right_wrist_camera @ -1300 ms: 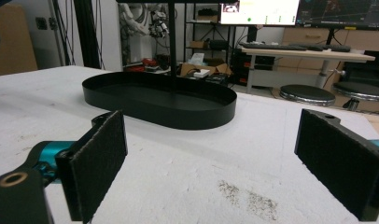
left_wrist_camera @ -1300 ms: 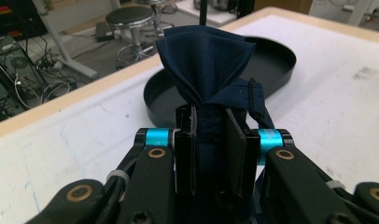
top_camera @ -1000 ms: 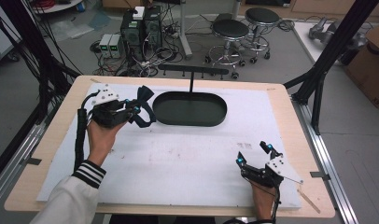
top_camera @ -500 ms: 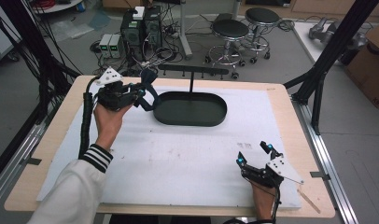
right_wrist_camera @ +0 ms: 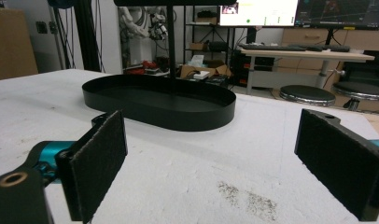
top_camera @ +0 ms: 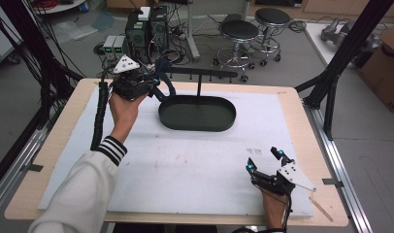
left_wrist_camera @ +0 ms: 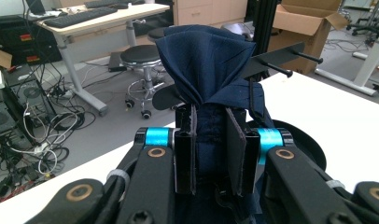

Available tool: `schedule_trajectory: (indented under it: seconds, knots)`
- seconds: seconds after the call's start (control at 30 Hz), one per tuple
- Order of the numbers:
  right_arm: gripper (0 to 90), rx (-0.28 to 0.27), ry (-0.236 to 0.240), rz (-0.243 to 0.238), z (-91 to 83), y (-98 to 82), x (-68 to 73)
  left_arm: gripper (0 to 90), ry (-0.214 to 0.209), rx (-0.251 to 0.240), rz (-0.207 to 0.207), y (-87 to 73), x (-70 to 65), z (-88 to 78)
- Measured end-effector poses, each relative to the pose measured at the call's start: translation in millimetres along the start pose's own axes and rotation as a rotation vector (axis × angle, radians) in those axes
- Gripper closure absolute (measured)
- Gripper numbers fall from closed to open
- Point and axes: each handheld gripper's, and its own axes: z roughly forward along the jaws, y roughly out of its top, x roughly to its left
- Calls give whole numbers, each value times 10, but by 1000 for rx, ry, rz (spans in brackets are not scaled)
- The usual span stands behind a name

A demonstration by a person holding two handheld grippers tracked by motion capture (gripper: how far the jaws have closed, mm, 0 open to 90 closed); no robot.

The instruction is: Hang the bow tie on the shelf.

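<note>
Up at the far left, the left gripper [top_camera: 158, 82] was clamped on a bunched navy cloth [left_wrist_camera: 211, 60], held beside the black oval tray [top_camera: 197, 113] with its T-shaped stand [top_camera: 199, 74]. The right gripper [top_camera: 264, 160] rested wide apart, empty, on the white table cover [top_camera: 185, 165].

A lab: computer towers [top_camera: 139, 31], cables, monitors [right_wrist_camera: 257, 11], stools [top_camera: 239, 30]

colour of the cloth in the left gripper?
Dark navy blue, plain; the cloth shows best in the left gripper view, pinched in the left gripper.
</note>
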Motion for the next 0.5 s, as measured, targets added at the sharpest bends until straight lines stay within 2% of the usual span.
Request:
schedule_trajectory:
  seconds: [0.17, 0.37, 0.5]
  knots:
    - [83, 0, 0, -2, -1, -1, -1, 747, 16, -2, 19, 54, 14, 86]
    - [83, -2, 1, 2, -2, -2, -4, 747, 47, -13, 0, 91, 66, 247]
    - [82, -1, 0, 6, -3, -2, -3, 747, 60, -19, 9, 115, 63, 350]
